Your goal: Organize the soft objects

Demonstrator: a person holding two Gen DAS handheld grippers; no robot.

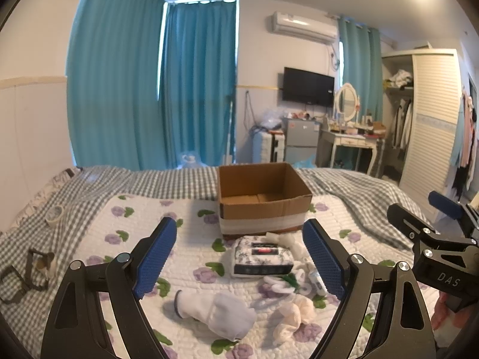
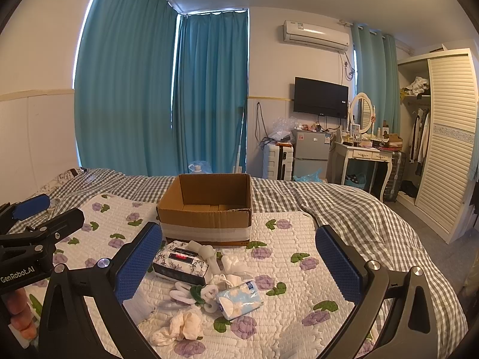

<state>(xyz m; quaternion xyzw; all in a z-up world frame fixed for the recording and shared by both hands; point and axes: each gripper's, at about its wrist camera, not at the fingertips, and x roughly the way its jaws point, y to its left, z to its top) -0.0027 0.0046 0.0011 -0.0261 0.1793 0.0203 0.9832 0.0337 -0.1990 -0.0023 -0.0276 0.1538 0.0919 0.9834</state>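
Both the left gripper (image 1: pixel 239 257) and right gripper (image 2: pixel 239 264) hang spread and empty over the soft pile near the box (image 1: pixel 260 200); the sock (image 1: pixel 215 314) looks light, limp, best pinched mid-body

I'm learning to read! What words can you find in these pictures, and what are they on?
"DAS": on the right gripper's black body.
"GenRobot.AI": on the left gripper's black body.
Floral tissue pack: label too blurred to read.
Small blue-and-white pack: print too small.
Air conditioner and fridge stickers: unreadable.
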